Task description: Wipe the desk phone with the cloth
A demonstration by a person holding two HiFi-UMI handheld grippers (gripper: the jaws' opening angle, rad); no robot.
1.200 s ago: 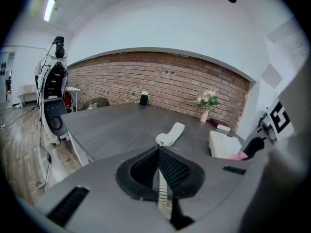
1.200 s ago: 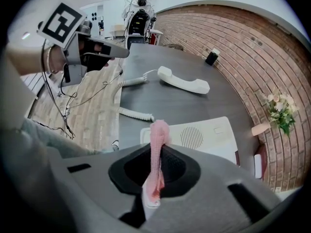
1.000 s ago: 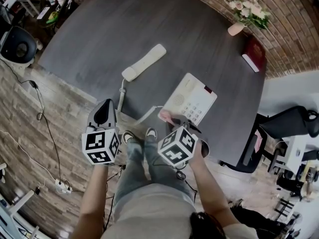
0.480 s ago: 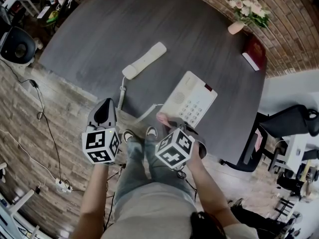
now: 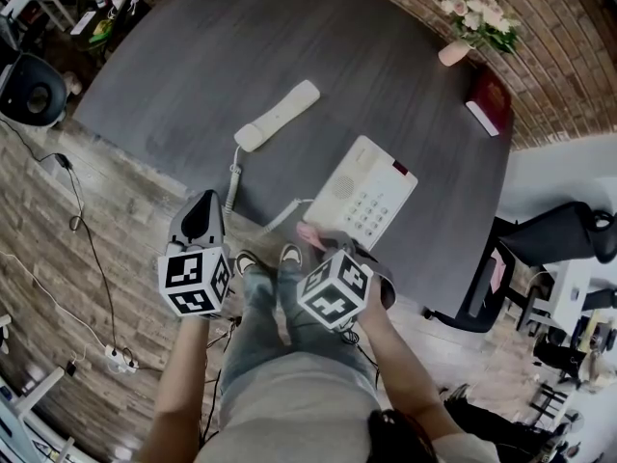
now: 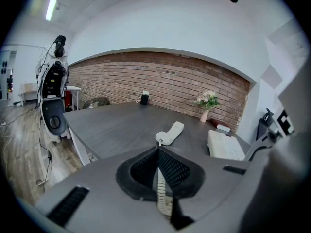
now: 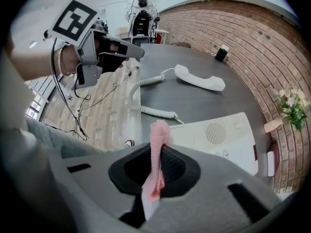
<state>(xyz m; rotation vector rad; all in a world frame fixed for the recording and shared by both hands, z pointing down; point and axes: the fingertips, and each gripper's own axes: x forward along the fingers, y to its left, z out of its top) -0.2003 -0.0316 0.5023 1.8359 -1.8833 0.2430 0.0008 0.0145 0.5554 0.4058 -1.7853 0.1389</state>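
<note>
Our right gripper (image 7: 159, 155) pinches the pink cloth (image 7: 159, 129) at the near edge of the desk phone (image 5: 368, 199) on the counter (image 5: 386, 66). Our left gripper (image 6: 158, 152) is pressed together, empty. With the phone unbraced, a firm stroke may shove it or snag the coiled cord (image 7: 155, 111), and the thin cloth fold could slip.

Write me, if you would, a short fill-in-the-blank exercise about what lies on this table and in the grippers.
1. The right gripper has its fingers shut on a ___ cloth.
2. The handset lies off the phone base, joined to it by a coiled ___.
3. Near the brick wall stands a vase of ___.
Missing words: pink; cord; flowers.
</note>
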